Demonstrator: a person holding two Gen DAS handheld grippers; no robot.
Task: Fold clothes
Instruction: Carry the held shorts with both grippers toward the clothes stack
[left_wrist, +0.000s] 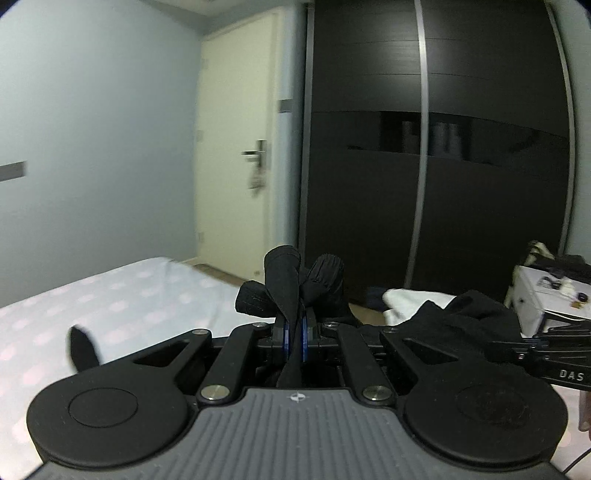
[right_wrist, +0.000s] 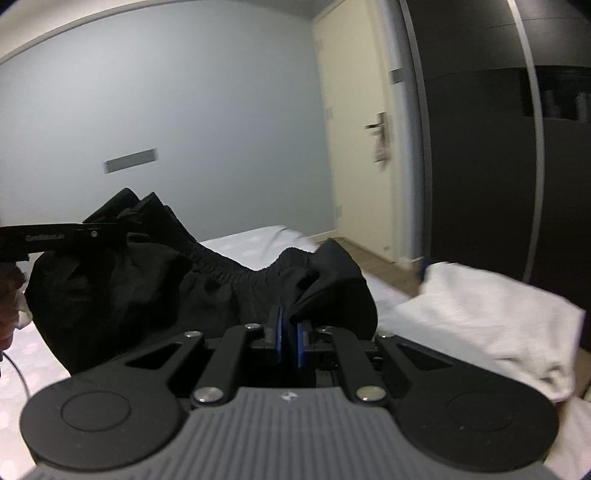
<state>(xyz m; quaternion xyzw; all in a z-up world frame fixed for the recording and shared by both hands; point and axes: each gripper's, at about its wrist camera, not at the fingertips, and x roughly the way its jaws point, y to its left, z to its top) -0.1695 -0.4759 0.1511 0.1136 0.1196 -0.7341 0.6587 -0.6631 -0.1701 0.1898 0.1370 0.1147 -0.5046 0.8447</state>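
Observation:
A pair of black shorts (right_wrist: 155, 295) with an elastic waistband hangs stretched between both grippers above the bed (right_wrist: 251, 242). My right gripper (right_wrist: 289, 338) is shut on one corner of the waistband, the fabric pinched between its blue pads. In the same view my left gripper (right_wrist: 105, 232) comes in from the left, shut on the other end. In the left wrist view my left gripper (left_wrist: 295, 332) clamps bunched black fabric (left_wrist: 291, 280), and the shorts run right to my right gripper (left_wrist: 496, 349). The lower part of the shorts is hidden behind the gripper bodies.
A white garment (right_wrist: 498, 314) lies crumpled on the bed's far right. A dark sliding wardrobe (left_wrist: 443, 166) and a cream door (left_wrist: 236, 147) stand beyond the bed. A white dresser (left_wrist: 535, 299) with small items sits at right. A hand (right_wrist: 7, 295) shows at the left edge.

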